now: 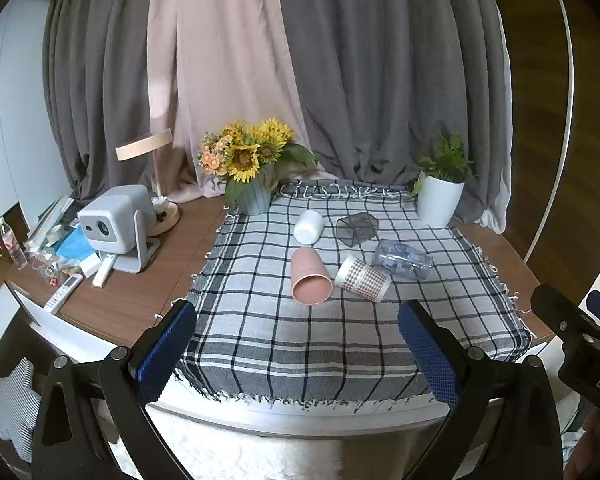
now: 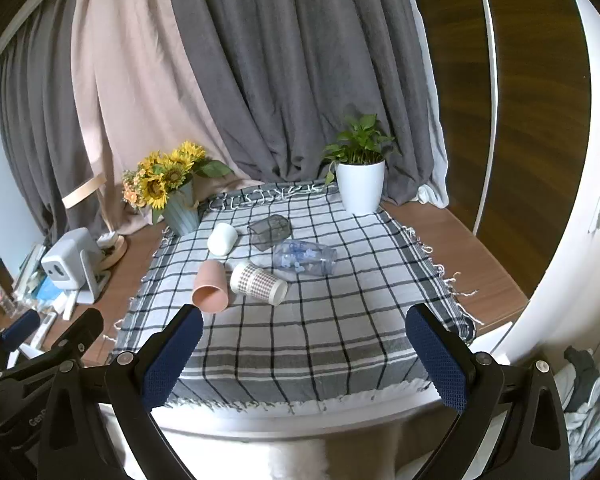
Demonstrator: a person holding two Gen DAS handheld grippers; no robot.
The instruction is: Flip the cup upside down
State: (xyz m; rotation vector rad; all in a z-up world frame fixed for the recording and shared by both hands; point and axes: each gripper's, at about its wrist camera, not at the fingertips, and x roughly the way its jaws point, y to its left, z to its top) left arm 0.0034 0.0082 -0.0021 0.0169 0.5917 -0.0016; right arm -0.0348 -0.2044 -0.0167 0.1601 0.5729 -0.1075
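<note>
Both cams sit low at the near edge of the table, looking forward and slightly down across the plaid cloth point(image 1: 300, 344) toward the curtains point(image 2: 300, 80). The left wrist view sits further left, so it catches the projector point(image 1: 116, 224) and desk clutter. The right wrist view sits further right and picks up the wooden wall panel point(image 2: 531, 120). They share the whole cloth, the sunflower vase point(image 1: 254, 196) and the potted plant point(image 2: 359, 190), none of it close up.
</note>
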